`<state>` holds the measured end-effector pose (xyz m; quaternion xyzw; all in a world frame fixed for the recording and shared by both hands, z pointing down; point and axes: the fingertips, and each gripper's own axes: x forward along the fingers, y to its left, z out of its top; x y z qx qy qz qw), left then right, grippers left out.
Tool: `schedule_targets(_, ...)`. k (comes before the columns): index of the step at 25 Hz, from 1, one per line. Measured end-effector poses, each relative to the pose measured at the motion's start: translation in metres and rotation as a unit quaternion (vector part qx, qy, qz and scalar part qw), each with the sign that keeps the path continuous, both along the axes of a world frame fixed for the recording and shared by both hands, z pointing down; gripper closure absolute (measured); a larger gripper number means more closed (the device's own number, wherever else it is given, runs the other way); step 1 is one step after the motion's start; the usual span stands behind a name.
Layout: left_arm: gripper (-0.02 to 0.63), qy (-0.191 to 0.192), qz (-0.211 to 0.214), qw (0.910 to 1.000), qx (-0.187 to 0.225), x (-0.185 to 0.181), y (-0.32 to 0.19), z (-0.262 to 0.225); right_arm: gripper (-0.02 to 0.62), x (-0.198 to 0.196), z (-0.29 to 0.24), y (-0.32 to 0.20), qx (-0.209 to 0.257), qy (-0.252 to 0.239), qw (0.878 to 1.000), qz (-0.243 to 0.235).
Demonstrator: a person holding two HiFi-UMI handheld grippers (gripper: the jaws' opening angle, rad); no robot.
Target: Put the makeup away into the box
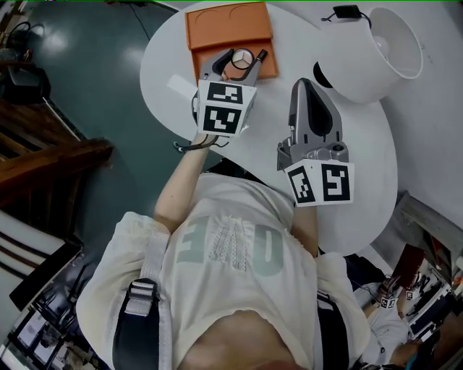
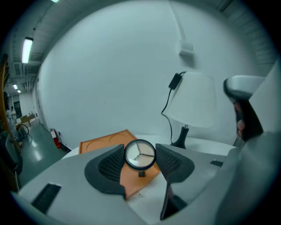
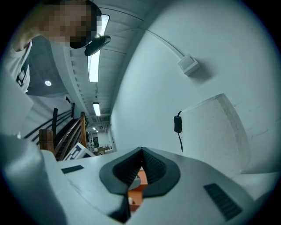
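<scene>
A round compact [image 1: 241, 59] with a black rim and a pale face sits between the pads of my left gripper [image 1: 246, 54], which is shut on it. The compact [image 2: 140, 154] hangs over the near right corner of the flat orange box [image 1: 224, 25]. In the left gripper view the box [image 2: 103, 143] lies under and behind the jaws. My right gripper [image 1: 307, 87] hovers to the right of the box over the white table [image 1: 362, 166]. Its jaws meet at the tips with nothing between them [image 3: 141, 154]. A bit of the orange box [image 3: 136, 195] shows below them.
A white lamp [image 1: 376, 54] with a black base stands at the table's back right, its cord and black adapter [image 1: 347, 12] behind it. The shade [image 2: 193, 103] is close on the right of the box. Wooden stairs [image 1: 43, 152] lie off to the left.
</scene>
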<state>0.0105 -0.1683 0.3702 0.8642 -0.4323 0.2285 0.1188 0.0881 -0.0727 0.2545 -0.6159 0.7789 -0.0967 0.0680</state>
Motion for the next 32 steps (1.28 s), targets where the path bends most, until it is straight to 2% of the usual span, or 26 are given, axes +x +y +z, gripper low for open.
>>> schedule_targets(5, 0.374, -0.048, -0.011, 0.9949, -0.088, -0.006, -0.043, 0.068, 0.591, 0.004, 0.012, -0.012, -0.022, 0.007, 1.0, 0.001)
schedule_targets(10, 0.374, -0.083, -0.024, 0.9806, -0.176, -0.009, -0.069, 0.123, 0.591, 0.006, 0.03, -0.026, -0.05, 0.004, 0.999, -0.001)
schedule_targets(13, 0.374, -0.095, -0.025, 0.9734, -0.207, -0.01, -0.074, 0.142, 0.591, 0.007, 0.04, -0.033, -0.066, 0.0, 0.998, 0.001)
schedule_targets(20, 0.373, -0.105, -0.013, 0.9684, -0.226, -0.004, -0.078, 0.162, 0.591, 0.009, 0.056, -0.045, -0.085, -0.008, 0.996, -0.001)
schedule_targets(26, 0.373, -0.108, -0.025, 0.967, -0.229, -0.004, -0.081, 0.164, 0.591, 0.008, 0.055, -0.046, -0.084, -0.009, 0.996, -0.006)
schedule_targets(32, 0.373, -0.104, -0.031, 0.9699, -0.218, -0.009, -0.078, 0.155, 0.591, 0.009, 0.053, -0.039, -0.081, -0.006, 0.997, -0.006)
